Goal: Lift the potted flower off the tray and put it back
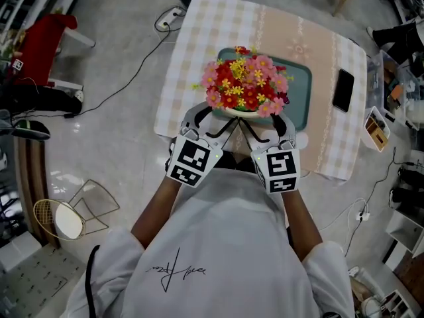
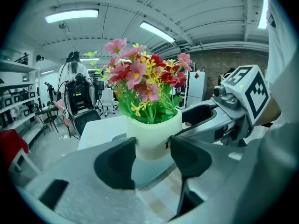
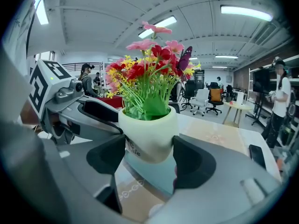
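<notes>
The potted flower (image 1: 245,85) is over tray (image 1: 301,93), phone (image 1: 343,89) right.

Head view: overhead, facing steeply down on the desk (image 1: 199,32).
Left claw view: close behind the left claw (image 2: 153,156), looking along its jaws.
Right claw view: likewise behind the right claw (image 3: 149,157).
Shared: potted flower (image 1: 245,85), near centre in all three.

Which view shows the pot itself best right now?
Right gripper view: the pot shows rim to base, print included, between the jaws. Left gripper view shows it with print half covered. Head view: flowers hide all but its rim.
</notes>
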A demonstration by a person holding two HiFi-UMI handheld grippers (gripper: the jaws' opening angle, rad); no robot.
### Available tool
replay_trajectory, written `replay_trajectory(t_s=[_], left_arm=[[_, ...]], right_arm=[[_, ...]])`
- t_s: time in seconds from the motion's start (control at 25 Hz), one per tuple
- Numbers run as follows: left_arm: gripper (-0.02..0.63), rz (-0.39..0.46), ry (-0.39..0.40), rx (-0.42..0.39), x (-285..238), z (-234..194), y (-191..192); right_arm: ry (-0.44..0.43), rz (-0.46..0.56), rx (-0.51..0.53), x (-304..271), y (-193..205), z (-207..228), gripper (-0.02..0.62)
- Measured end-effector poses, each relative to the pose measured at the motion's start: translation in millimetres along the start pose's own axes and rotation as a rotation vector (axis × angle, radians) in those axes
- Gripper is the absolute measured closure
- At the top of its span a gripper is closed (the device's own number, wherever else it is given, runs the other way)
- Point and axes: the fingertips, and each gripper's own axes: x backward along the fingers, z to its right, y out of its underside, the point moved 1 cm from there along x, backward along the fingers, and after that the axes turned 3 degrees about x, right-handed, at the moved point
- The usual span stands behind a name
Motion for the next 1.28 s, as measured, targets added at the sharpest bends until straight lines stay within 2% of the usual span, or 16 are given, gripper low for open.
replay_trajectory(t_s=[1.28], left_arm=[[0.376, -0.056, 0.055, -0.009, -83.6, 28.0, -13.6]], right_arm=[[0.035, -0.048, -0.052, -0.2, 32.1, 81.3, 0.272]])
